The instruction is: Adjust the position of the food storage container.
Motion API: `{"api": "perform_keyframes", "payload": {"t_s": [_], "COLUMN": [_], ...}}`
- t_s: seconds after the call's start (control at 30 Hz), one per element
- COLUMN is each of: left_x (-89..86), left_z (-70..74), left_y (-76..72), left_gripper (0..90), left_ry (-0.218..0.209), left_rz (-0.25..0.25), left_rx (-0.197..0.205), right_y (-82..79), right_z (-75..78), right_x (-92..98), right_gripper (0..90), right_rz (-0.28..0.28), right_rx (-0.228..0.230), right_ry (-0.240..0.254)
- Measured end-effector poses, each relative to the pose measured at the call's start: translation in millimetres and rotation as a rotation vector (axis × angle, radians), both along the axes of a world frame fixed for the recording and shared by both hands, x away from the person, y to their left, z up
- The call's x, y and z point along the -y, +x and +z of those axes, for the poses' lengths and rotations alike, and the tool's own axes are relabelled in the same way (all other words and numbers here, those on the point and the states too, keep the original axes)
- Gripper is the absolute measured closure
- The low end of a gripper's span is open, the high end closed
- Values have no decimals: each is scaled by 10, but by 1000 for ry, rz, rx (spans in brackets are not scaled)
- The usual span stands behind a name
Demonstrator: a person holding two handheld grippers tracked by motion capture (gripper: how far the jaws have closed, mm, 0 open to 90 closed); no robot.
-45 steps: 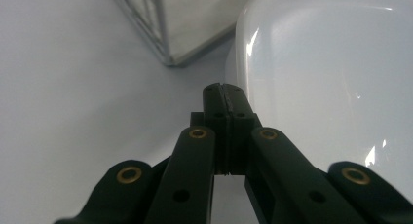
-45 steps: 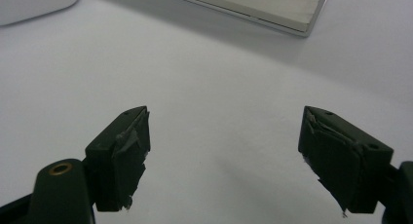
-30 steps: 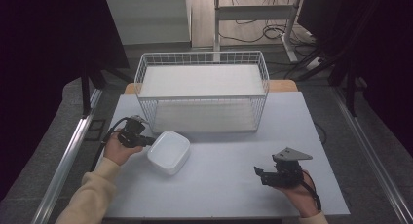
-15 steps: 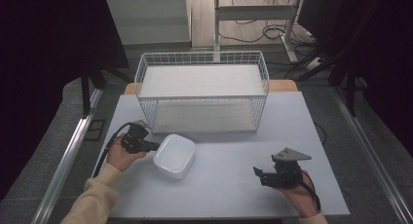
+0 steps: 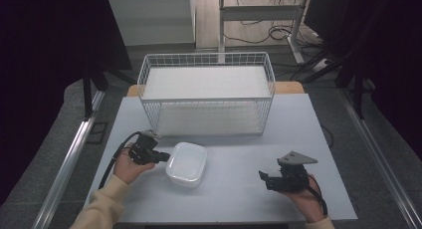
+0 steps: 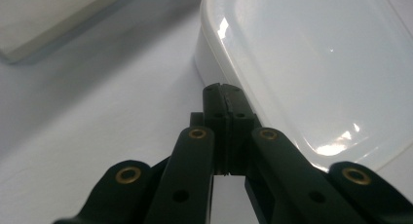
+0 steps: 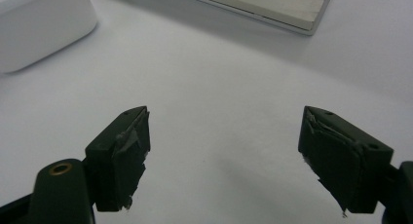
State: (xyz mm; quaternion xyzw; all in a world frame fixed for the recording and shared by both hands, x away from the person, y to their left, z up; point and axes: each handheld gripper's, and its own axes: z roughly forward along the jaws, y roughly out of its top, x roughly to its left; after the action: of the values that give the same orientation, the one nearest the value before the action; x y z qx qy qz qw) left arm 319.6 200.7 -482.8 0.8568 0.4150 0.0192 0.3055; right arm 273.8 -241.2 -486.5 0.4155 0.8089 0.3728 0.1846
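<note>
Our left tongs [image 6: 225, 95] are pressed closed, tips against the wall of the white rounded-rectangular plastic container [image 5: 187, 163], which sits on the pale tabletop [image 5: 239, 154] before the white wire basket [image 5: 206, 92]. We judge loading undone; right tongs [image 7: 224, 156] gape empty.

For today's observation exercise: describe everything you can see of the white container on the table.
The white container is a shallow rounded-corner rectangular box of glossy, translucent-looking plastic, apparently lidded, lying flat on the table in front of the wire basket. The shut left tongs meet its edge; whether they pinch the rim is unclear.
</note>
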Motion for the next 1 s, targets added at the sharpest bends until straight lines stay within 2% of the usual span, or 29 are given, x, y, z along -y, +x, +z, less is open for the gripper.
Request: {"api": "perform_keyframes", "payload": {"t_s": [0.43, 1.0], "left_x": [280, 556], "left_z": [-21, -7], "left_y": [-94, -224], "left_gripper": [900, 900], "left_ry": [-27, -51], "left_rz": [-40, -111], "left_rx": [-6, -3], "right_y": [1, 4], "right_z": [-2, -10], "right_x": [6, 6], "right_gripper": [192, 192], "right_rz": [-1, -1], "right_rx": [0, -2], "right_ry": [-2, -5]}}
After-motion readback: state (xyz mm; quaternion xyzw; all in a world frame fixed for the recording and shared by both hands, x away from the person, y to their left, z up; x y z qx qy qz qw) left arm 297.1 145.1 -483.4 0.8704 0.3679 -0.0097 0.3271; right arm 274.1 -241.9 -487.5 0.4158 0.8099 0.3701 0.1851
